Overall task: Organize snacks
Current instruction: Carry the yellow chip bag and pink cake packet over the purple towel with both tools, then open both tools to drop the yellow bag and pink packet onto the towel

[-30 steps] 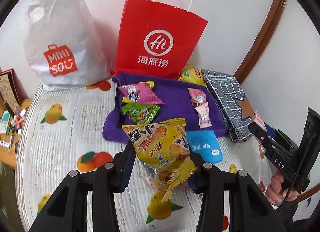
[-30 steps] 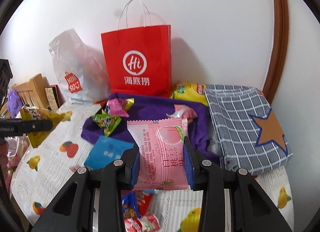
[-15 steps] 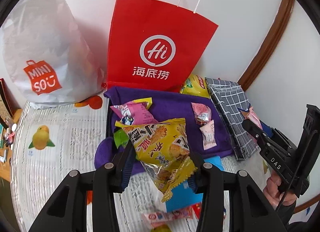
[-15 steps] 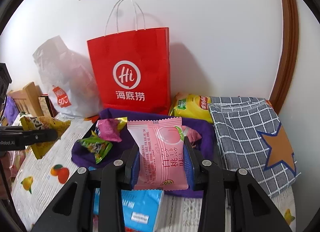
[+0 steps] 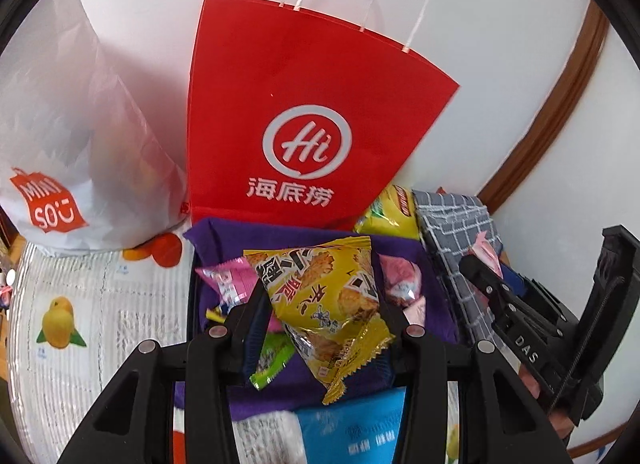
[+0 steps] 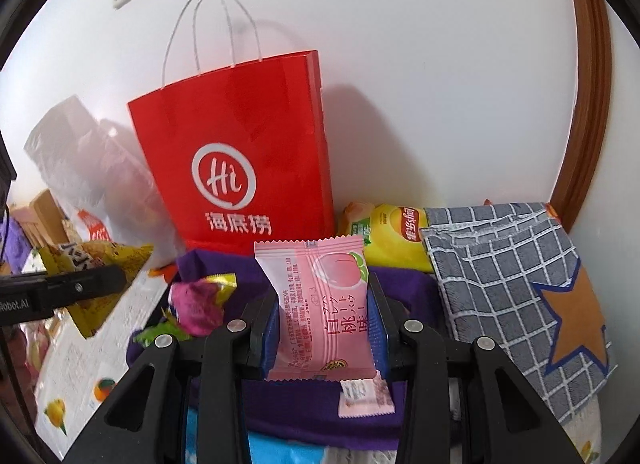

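Note:
My left gripper (image 5: 324, 316) is shut on a yellow snack packet (image 5: 324, 296), held above the purple cloth (image 5: 304, 236). My right gripper (image 6: 324, 316) is shut on a pink peach snack packet (image 6: 320, 308), also over the purple cloth (image 6: 400, 284). A red paper bag (image 5: 304, 124) with white handles stands upright just behind the cloth, seen too in the right wrist view as the red paper bag (image 6: 240, 168). Small pink, magenta and green packets (image 5: 228, 280) lie on the cloth. In the right wrist view, the left gripper (image 6: 116, 278) shows at the left with its yellow packet (image 6: 96, 264).
A white plastic shopping bag (image 5: 68, 136) stands left of the red one. A grey checked pouch (image 6: 516, 292) with an orange star lies at the right, a yellow crisp bag (image 6: 396, 236) behind it. A blue packet (image 5: 352, 424) lies on the fruit-print tablecloth (image 5: 80, 304). The wall is close behind.
Both grippers have moved forward toward the red paper bag, each keeping its packet. The bag and cloth now look larger and nearer, and the blue packet has slid toward the bottom edge.

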{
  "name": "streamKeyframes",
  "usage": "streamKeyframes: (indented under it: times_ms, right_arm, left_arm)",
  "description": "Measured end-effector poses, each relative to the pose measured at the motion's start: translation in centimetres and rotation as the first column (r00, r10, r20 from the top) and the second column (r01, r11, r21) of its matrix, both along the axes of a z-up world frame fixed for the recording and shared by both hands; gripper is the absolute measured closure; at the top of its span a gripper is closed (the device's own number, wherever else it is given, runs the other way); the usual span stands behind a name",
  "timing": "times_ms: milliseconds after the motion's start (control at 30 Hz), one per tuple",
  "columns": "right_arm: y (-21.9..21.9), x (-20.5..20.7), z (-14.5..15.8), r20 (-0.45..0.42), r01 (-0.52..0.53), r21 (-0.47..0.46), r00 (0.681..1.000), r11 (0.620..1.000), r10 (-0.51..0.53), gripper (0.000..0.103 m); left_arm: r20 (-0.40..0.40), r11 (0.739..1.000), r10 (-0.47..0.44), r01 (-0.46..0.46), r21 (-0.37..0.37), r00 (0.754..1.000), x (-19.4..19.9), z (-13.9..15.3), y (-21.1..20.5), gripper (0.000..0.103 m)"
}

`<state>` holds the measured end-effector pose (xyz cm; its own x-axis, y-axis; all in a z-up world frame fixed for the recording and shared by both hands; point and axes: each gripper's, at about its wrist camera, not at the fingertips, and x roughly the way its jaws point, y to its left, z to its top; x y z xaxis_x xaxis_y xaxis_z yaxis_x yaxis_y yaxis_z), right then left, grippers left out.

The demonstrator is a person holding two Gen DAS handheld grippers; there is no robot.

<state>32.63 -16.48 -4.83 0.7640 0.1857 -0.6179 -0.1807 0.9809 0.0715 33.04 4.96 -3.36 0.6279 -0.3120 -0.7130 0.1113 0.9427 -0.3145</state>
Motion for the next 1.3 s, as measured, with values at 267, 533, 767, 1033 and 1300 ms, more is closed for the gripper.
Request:
streamKeyframes:
  times_ms: [267, 533, 767, 1033, 1300]
  right_arm:
    - [0.8, 2.2, -1.7, 0.007, -0.030, -0.005, 1.000, 1.000, 0.030, 0.066]
    - [0.7, 3.6, -4.1, -0.062, -0.083, -0.055, 0.995, 0.995, 0.079, 0.066]
    - [0.2, 3.9, -4.8, -0.095, -0.113, -0.076, 0.990, 0.991, 0.106, 0.065]
    - [0.7, 4.7, -6.9, -0.179, -0.126, -0.123, 0.979, 0.984, 0.103, 0.065]
    - [0.9, 5.1, -7.8, -0.225, -0.135, -0.145, 0.969, 0.980, 0.101, 0.065]
  left_arm:
    - [-0.050, 1.000, -0.015, 0.015, 0.003, 0.999, 2.4, -3.2, 0.3, 0.061]
    - [-0.064, 1.000, -0.022, 0.021, -0.005, 0.998, 2.8, -4.0, 0.3, 0.061]
    - [-0.089, 1.000, -0.004, 0.004, -0.001, 0.996, 3.2, -4.7, 0.6, 0.061]
    - [-0.135, 1.000, -0.016, 0.019, 0.021, 0.991, 3.7, -5.7, -0.2, 0.061]
    - [-0.174, 0.998, -0.033, 0.040, 0.040, 0.984, 3.9, -6.5, -0.8, 0.061]
